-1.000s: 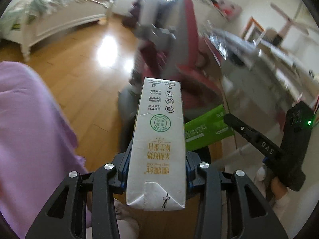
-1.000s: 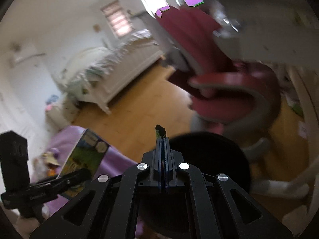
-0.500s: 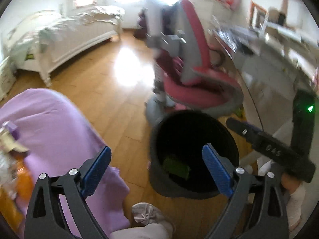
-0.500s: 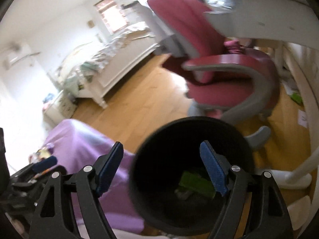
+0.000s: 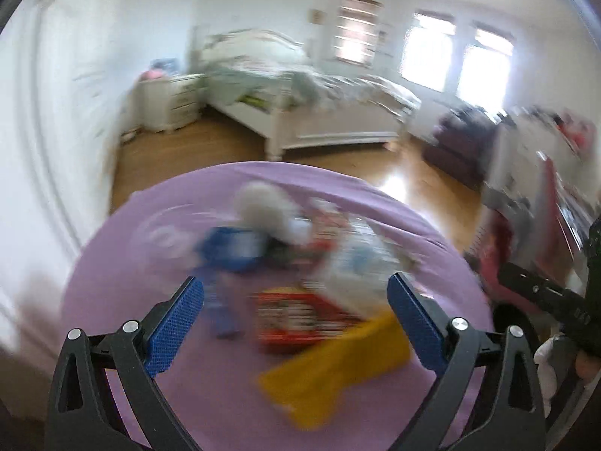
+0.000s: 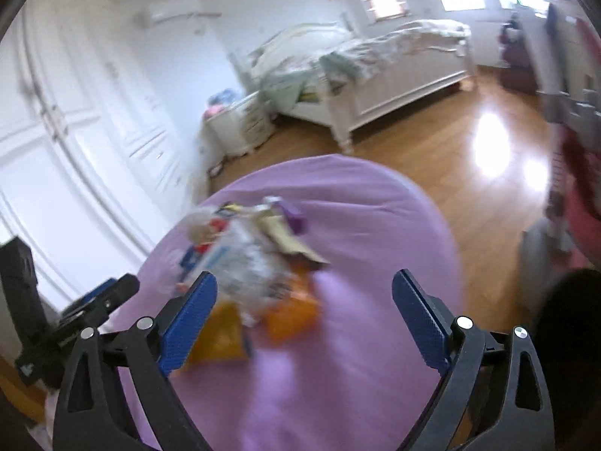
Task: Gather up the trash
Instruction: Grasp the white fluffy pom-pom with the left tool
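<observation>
Over the purple-covered table (image 5: 233,406), the left gripper (image 5: 296,315) and right gripper (image 6: 304,312) hung with jaws spread wide, holding nothing. The trash pile (image 6: 255,259) lay heaped mid-table; its wrappers looked light, crinkly and slippery, best pinched by a flat edge.

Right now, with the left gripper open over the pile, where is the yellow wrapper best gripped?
Probably its near free edge: the yellow wrapper lies flat on the purple cloth, nearest the left gripper. Come from above on the near side, clear of the red packet behind.
</observation>
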`<state>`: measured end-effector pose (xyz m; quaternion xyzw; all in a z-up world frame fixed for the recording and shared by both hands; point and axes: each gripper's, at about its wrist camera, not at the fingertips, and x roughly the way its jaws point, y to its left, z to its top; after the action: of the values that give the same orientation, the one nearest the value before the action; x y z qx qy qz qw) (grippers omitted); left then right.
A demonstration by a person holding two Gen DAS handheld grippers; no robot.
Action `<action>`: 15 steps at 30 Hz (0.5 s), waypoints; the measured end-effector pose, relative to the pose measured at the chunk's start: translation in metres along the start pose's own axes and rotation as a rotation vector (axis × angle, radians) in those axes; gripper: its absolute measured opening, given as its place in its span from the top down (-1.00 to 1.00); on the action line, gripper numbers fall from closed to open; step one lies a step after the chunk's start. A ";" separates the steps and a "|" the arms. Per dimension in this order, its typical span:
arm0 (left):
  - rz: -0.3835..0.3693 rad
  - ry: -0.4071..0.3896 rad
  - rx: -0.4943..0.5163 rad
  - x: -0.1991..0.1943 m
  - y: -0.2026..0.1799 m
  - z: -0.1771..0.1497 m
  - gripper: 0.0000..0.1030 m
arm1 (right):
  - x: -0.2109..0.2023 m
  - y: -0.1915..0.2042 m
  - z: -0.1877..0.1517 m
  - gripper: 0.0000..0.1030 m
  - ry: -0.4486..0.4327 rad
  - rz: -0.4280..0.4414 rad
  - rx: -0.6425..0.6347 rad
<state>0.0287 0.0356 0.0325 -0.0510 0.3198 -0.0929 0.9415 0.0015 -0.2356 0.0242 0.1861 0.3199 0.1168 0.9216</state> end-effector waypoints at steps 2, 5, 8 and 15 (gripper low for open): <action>0.015 -0.006 -0.053 0.000 0.032 0.001 -0.88 | 0.023 0.027 0.006 -0.80 0.018 0.020 -0.049; 0.019 0.005 -0.076 0.012 0.053 0.007 -0.88 | 0.055 0.060 0.008 -0.80 0.064 0.024 -0.161; -0.018 0.022 -0.072 0.035 0.061 0.023 -0.88 | 0.084 0.082 0.006 -0.80 0.116 -0.013 -0.280; -0.119 0.125 -0.075 0.120 0.057 0.061 -0.88 | 0.124 0.085 0.005 -0.59 0.198 -0.053 -0.384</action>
<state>0.1670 0.0690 0.0007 -0.0990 0.3778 -0.1397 0.9099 0.0916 -0.1191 -0.0048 -0.0137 0.3853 0.1691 0.9071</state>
